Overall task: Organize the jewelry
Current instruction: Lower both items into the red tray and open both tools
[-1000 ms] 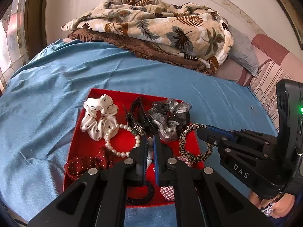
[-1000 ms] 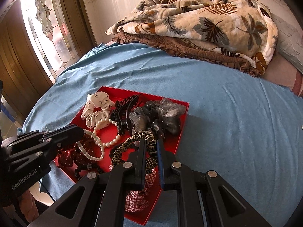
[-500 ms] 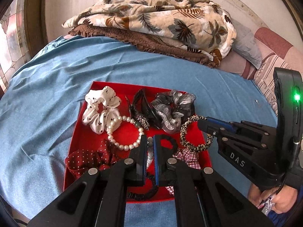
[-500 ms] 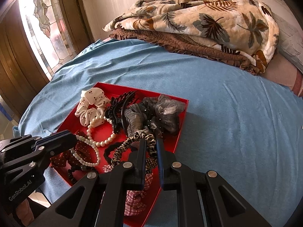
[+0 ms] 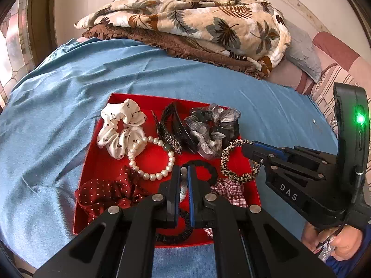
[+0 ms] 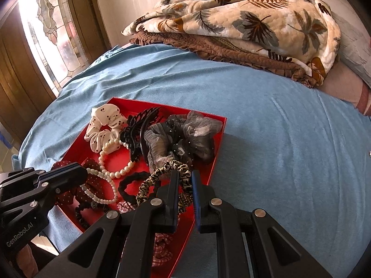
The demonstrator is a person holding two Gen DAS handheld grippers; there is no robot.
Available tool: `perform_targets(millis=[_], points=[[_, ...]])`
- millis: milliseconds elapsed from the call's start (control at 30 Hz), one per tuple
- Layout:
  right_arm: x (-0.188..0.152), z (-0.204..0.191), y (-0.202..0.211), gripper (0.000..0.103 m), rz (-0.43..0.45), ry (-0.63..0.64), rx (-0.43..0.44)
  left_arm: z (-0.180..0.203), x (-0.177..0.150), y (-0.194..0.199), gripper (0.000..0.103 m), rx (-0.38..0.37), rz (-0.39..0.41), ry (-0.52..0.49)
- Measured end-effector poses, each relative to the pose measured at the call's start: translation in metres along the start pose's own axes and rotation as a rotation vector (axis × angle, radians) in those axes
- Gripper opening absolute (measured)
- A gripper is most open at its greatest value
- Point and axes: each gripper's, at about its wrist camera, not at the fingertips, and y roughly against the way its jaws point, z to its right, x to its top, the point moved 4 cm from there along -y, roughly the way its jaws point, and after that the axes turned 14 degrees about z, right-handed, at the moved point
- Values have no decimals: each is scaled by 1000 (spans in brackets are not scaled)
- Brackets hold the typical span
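A red tray [image 5: 102, 139] [image 6: 218, 143] on the blue bed sheet holds hair ties and jewelry. My left gripper [image 5: 184, 170] is shut on a pearl bracelet [image 5: 148, 159], whose beads show between its fingers; the bracelet also shows in the right wrist view [image 6: 109, 173]. My right gripper [image 6: 185, 178] is shut on a leopard-print hair tie [image 6: 162, 173], which also shows in the left wrist view [image 5: 231, 159], at the tray's right side. In the tray lie a white scrunchie [image 5: 120, 127], a black claw clip [image 5: 176, 127], a grey scrunchie [image 5: 213, 127], a dark red dotted scrunchie [image 5: 109, 192] and a black hair tie [image 5: 206, 169].
A folded leaf-print quilt [image 5: 197, 23] lies at the back of the bed. Pillows [image 5: 324, 64] are at the right. A stained-glass window [image 6: 46, 34] and wooden frame stand at the left. Blue sheet [image 6: 278, 139] lies right of the tray.
Both grippers have pulled back a little and the view has risen; the tray now sits lower and fuller in view. Both stay shut on their items.
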Motion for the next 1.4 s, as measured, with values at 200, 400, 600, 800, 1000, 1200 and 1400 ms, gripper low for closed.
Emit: perform_targets(millis=[200, 400, 600, 800, 1000, 1200, 1400], points=[[-4, 1, -3, 12, -12, -1, -6, -1, -1, -2, 6, 5, -10, -2], [-5, 2, -6, 12, -18, 3, -7, -6, -4, -9, 6, 15, -33, 13], [-8, 1, -11, 12, -28, 12, -10, -11, -10, -17, 6, 24, -70, 23], [-12, 3, -19, 12, -44, 29, -27, -11, -14, -23, 6, 42, -95, 9], [-16, 1, -24, 12, -57, 38, -31, -12, -18, -28, 6, 64, -112, -7], [-20, -2, -29, 12, -67, 51, -33, -18, -25, -37, 6, 105, -140, -25], [-21, -8, -34, 12, -69, 66, -33, -22, -30, -45, 6, 127, -164, -23]])
